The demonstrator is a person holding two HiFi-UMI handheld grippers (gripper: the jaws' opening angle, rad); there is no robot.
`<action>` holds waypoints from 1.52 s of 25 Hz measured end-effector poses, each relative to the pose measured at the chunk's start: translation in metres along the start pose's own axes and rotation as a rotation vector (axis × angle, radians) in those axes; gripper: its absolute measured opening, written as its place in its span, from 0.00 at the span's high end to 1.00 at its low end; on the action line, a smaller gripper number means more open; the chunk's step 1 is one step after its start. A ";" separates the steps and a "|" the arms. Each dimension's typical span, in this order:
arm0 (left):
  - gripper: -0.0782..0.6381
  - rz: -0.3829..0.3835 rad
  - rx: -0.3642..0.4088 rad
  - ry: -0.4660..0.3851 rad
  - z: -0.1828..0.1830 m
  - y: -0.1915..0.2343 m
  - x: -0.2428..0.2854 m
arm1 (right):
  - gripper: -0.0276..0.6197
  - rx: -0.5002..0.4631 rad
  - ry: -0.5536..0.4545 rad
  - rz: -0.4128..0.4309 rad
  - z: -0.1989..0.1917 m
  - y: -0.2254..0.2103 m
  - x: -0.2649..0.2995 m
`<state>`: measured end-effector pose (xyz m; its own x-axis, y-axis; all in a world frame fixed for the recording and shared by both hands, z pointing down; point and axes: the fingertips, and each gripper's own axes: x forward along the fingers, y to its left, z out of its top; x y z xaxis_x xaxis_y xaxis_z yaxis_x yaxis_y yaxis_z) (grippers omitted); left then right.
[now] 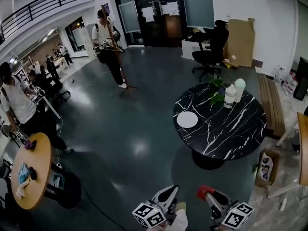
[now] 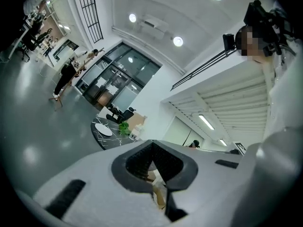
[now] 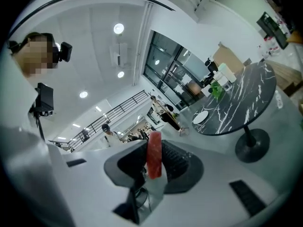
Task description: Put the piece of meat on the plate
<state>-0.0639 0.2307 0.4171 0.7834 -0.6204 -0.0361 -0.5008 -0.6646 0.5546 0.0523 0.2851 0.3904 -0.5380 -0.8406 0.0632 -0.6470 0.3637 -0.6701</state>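
Piece of meat (image 3: pixel 154 151) clamped upright in right hand-held gripper (image 1: pixel 208 195). Left hand-held gripper (image 2: pixel 153 161) closed, seemingly empty. Plate (image 1: pixel 187 119) on table (image 1: pixel 233 131), well apart.

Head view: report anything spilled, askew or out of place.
Nothing stands out. The round white plate lies flat and empty on the black marble-patterned round table, the white bottles stand upright, and the red piece of meat sits clamped in the right gripper.

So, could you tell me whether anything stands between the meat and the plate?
Nothing visible does. The right gripper holds the meat; bare floor lies between it and the table. The plate sits near the table's edge, bottles and plant beyond it.
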 end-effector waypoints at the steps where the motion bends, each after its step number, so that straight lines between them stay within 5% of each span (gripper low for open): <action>1: 0.88 -0.009 0.004 0.005 0.006 0.007 0.011 | 0.81 -0.005 -0.004 -0.001 0.008 -0.004 0.010; 18: 0.88 -0.060 -0.001 0.022 0.083 0.128 0.141 | 0.81 -0.036 -0.045 -0.043 0.099 -0.076 0.153; 26: 0.88 -0.014 -0.039 0.030 0.076 0.166 0.164 | 0.81 0.009 0.009 -0.068 0.100 -0.121 0.184; 38: 0.88 0.083 -0.004 -0.052 0.133 0.219 0.235 | 0.81 0.004 0.071 0.046 0.156 -0.168 0.274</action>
<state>-0.0388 -0.1165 0.4195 0.7190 -0.6943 -0.0327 -0.5620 -0.6084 0.5604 0.0976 -0.0688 0.4049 -0.6042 -0.7923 0.0847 -0.6189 0.3997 -0.6762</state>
